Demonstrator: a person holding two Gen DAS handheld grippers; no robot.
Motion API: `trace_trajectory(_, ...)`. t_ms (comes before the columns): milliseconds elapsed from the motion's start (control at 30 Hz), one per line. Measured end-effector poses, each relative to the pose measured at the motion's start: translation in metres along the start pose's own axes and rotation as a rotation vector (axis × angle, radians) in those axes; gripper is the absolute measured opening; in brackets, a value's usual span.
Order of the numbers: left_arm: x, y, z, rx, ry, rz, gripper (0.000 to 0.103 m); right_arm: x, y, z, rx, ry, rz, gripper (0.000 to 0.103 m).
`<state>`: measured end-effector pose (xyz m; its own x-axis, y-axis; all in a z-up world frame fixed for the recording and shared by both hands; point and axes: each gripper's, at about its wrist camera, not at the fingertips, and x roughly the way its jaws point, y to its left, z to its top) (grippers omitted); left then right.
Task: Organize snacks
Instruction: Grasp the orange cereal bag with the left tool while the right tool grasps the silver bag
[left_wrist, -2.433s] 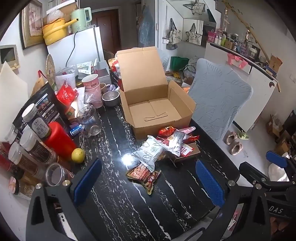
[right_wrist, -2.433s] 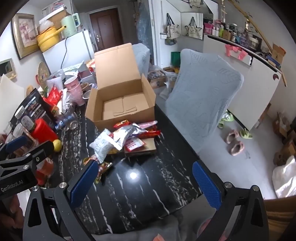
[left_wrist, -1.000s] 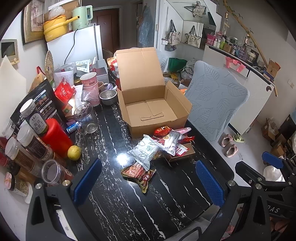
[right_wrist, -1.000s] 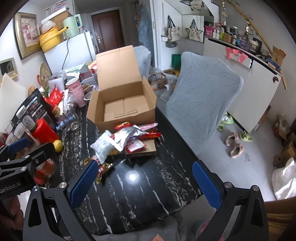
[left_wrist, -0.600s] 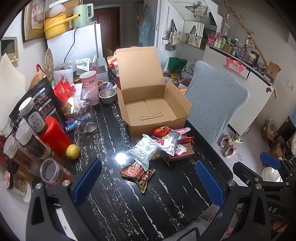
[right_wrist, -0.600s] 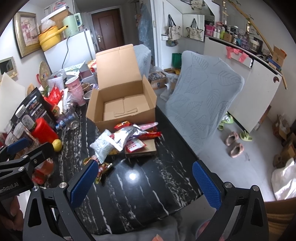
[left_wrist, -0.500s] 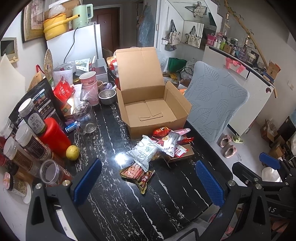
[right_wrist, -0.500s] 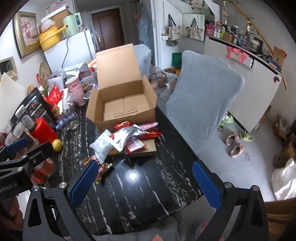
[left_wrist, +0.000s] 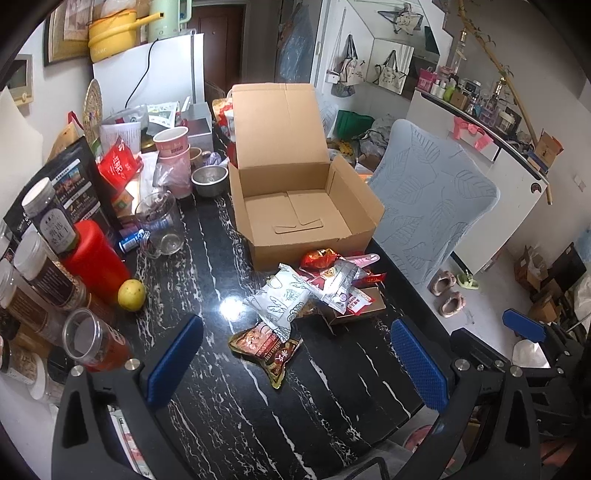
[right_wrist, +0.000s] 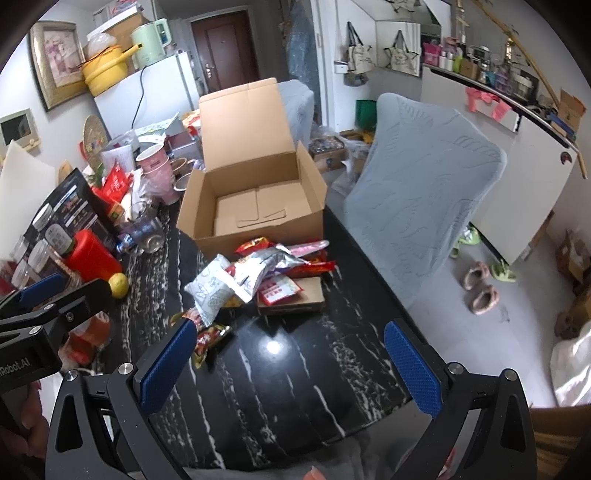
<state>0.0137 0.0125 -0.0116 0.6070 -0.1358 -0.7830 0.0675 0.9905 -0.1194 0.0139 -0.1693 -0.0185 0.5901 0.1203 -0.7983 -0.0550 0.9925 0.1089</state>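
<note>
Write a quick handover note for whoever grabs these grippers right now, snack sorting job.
Left gripper: open, holding nothing, above the near part of the table.
Right gripper: open, holding nothing, over the table's near right side.
Cardboard box: open on the table, nothing inside.
Snack pile: loose packets in front of the box, some lying on a flat brown carton; one red packet lies apart, nearest the grippers.
Done: nothing packed yet.
Left: every snack, probably into the box.
</note>
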Motion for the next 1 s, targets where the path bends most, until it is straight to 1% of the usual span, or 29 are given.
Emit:
trace_trajectory(167,0.011,0.004,0.0,-0.017,0.016,0.001,0.103,0.013,-0.001,0.002,-0.014,0.005,0.025,0.103)
trace_trajectory(333,0.026,0.013,-0.002,-0.04,0.042,0.02,0.103,0.025,-0.001,0.004,-0.03,0.005,0.039,0.103)
trace_trajectory(433,0.041,0.018,-0.004,-0.054,0.079,0.046,0.103,0.034,0.0,0.002,-0.045,0.01,0.047,0.103)
trace_trajectory(733,0.086,0.026,-0.017,-0.1,0.171,0.085,0.103,0.076,0.001,-0.011,-0.105,0.099,0.087,0.103)
trace_trajectory(1000,0.131,0.03,-0.022,-0.164,0.248,0.144,0.103,0.111,-0.002,-0.006,-0.149,0.121,0.1,0.103)
